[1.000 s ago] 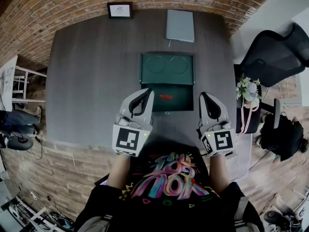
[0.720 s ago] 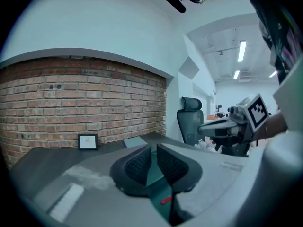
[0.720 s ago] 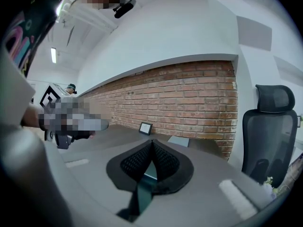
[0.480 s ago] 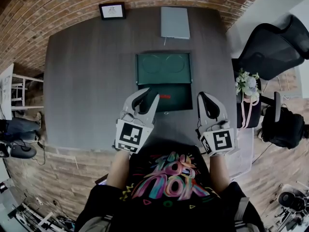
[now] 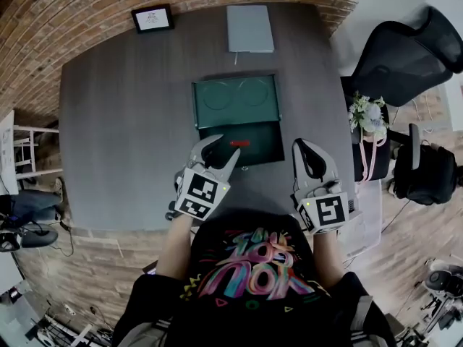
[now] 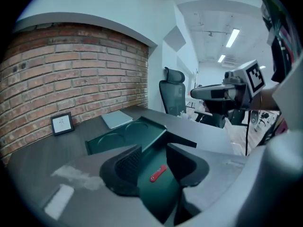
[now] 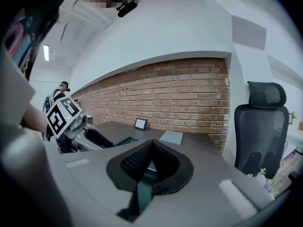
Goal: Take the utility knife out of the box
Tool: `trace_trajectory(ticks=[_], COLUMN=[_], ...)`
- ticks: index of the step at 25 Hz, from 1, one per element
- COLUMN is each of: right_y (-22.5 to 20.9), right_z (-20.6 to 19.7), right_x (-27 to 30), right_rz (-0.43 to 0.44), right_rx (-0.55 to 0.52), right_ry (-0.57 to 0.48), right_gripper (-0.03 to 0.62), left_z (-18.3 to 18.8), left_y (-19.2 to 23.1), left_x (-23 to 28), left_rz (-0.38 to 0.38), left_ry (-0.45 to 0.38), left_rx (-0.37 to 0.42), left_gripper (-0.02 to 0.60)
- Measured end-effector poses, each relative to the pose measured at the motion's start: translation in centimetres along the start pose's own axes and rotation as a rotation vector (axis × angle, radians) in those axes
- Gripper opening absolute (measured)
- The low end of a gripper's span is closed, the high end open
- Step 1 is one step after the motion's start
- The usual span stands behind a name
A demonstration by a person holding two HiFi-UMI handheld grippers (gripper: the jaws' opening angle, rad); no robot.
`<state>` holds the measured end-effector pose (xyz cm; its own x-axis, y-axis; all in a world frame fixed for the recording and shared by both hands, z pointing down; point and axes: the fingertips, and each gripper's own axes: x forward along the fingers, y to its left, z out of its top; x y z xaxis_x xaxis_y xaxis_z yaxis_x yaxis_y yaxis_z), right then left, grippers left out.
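A dark green box (image 5: 269, 144) lies open on the grey table, its lid (image 5: 235, 100) folded back toward the far side. A small red utility knife (image 5: 239, 142) lies in the box's tray. In the left gripper view the knife (image 6: 158, 172) shows in the gap between the jaws, further on and untouched. My left gripper (image 5: 219, 153) hangs over the tray's near left corner. Its jaws have just been opening and hold nothing. My right gripper (image 5: 309, 152) hovers to the right of the box with its jaws together and empty (image 7: 150, 144).
A small framed picture (image 5: 153, 19) and a grey notebook (image 5: 249, 27) lie at the table's far edge. A black office chair (image 5: 394, 63) and a bunch of flowers (image 5: 365, 129) stand off the right side. The table's near edge runs just under the grippers.
My left gripper has dropped and tipped down toward the box, and its jaws have gone from shut to open. The right gripper has stayed where it was.
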<state>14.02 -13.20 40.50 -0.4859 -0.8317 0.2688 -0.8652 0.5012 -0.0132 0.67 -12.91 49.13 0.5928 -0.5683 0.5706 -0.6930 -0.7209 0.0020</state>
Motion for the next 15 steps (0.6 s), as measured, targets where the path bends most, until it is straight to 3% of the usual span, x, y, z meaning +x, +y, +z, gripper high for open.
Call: trace_trajectory(ticks=[9, 15], right_y=[-0.9, -1.5], right_z=[-1.0, -1.2], right_x=[-0.7, -1.0], right_rz=[-0.04, -0.063], right_rx=[0.022, 0.03], right_ry=[0.016, 0.016], right_gripper=[-0.002, -0.002], left_z=[-2.5, -3.8], left_y=[-1.6, -2.3], left_x=[3.2, 5.1], left_rz=[-0.087, -0.126], left_ry=[0.109, 0.208], left_rx=[0.039, 0.196], left_gripper=[0.166, 0.169])
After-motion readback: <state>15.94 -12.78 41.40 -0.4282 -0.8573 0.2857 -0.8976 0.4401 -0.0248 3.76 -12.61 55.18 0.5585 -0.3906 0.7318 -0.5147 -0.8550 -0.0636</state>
